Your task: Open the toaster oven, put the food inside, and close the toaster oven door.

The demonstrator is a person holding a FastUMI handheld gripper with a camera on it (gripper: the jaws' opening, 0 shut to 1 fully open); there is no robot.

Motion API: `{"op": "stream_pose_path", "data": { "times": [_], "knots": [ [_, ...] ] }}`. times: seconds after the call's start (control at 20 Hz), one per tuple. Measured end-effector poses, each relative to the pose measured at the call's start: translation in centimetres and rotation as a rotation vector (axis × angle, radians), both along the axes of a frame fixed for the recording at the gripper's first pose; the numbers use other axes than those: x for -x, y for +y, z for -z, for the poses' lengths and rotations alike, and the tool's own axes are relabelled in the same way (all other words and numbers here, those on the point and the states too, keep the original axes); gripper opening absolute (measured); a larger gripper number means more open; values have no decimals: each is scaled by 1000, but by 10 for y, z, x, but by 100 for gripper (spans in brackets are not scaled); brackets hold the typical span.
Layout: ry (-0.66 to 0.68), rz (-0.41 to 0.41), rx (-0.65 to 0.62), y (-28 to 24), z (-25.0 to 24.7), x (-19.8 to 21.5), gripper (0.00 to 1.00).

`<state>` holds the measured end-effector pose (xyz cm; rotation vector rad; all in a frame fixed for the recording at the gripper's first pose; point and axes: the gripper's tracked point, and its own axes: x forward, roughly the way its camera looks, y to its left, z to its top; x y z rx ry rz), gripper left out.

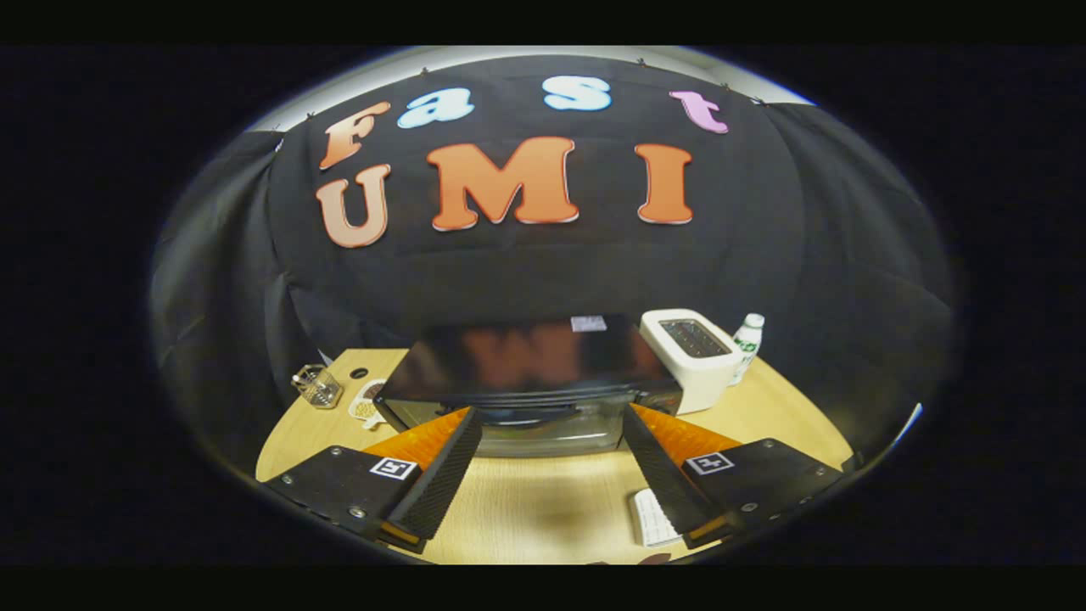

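Tongs [551, 416] spread, wooden table [543, 501], toaster oven [526, 382]

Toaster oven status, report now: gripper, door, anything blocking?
Gripper open, fingers spread, holding nothing. Toaster oven just ahead, door looks shut. White toaster and bottle beside it, off the approach.

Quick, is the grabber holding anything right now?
Gripper: open, holding nothing; its fingers are spread wide just in front of the toaster oven, whose door looks shut.

Toaster oven [530, 386] door behind claw [550, 424] fingers
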<state>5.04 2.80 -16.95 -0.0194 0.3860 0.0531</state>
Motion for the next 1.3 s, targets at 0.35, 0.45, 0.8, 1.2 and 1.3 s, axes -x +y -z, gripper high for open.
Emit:
{"op": "stream_pose_path", "data": {
  "times": [0.35,0.45,0.8,1.2,1.3],
  "knots": [
    [-238,37,25,-40,-133,28,99],
    [-283,52,23,-51,-157,39,99],
    [-388,84,26,-81,-205,74,99],
    [-417,100,27,-94,-207,86,99],
    [-421,102,12,-95,-207,87,99]
  ]
}}
